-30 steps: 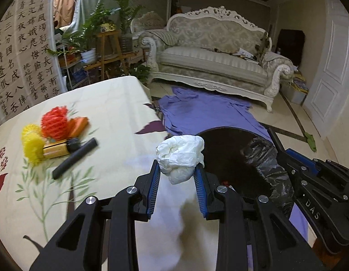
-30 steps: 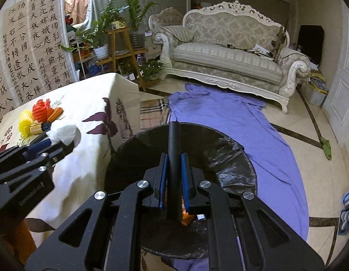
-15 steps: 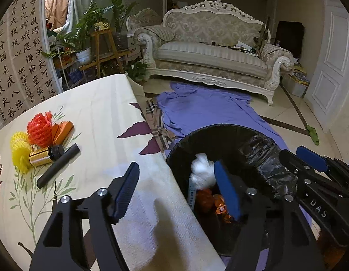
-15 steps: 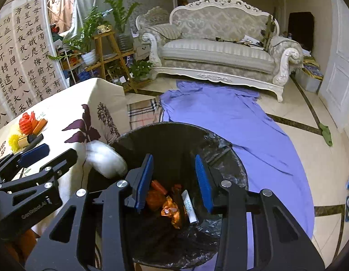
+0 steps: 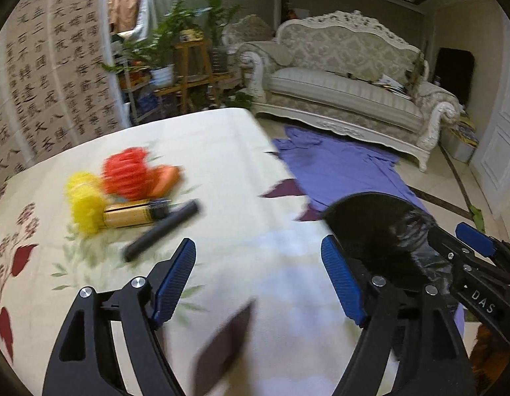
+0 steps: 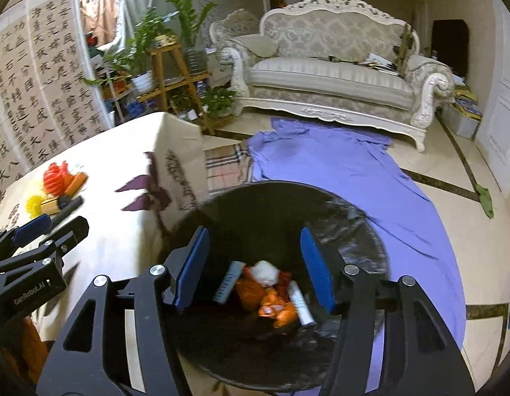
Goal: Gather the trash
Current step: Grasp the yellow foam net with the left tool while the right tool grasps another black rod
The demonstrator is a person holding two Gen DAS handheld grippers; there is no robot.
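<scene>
My left gripper (image 5: 258, 264) is open and empty above the table's cloth. Ahead on the table lie a black tube (image 5: 162, 229), a gold bottle (image 5: 131, 216), a red foam net (image 5: 127, 176), an orange piece (image 5: 165, 176) and yellow foam nets (image 5: 85, 203). My right gripper (image 6: 255, 257) is open and empty over the black-lined trash bin (image 6: 354, 231). Inside the bin lie a white tissue wad (image 6: 265, 270), orange wrappers (image 6: 274, 307), a grey tube (image 6: 299, 303) and a flat grey piece (image 6: 227, 280). The bin also shows in the left wrist view (image 5: 380, 227).
The table (image 5: 238, 151) has a cream floral cloth; its edge runs beside the bin. A purple sheet (image 6: 337, 171) covers the floor before a white sofa (image 6: 327, 72). A plant stand (image 6: 169, 76) and a calligraphy screen (image 6: 33, 76) stand at the left.
The left gripper dropped the white tissue wad into the bin, then swung left over the table. The right gripper let go of the black stick and opened wide over the bin.
</scene>
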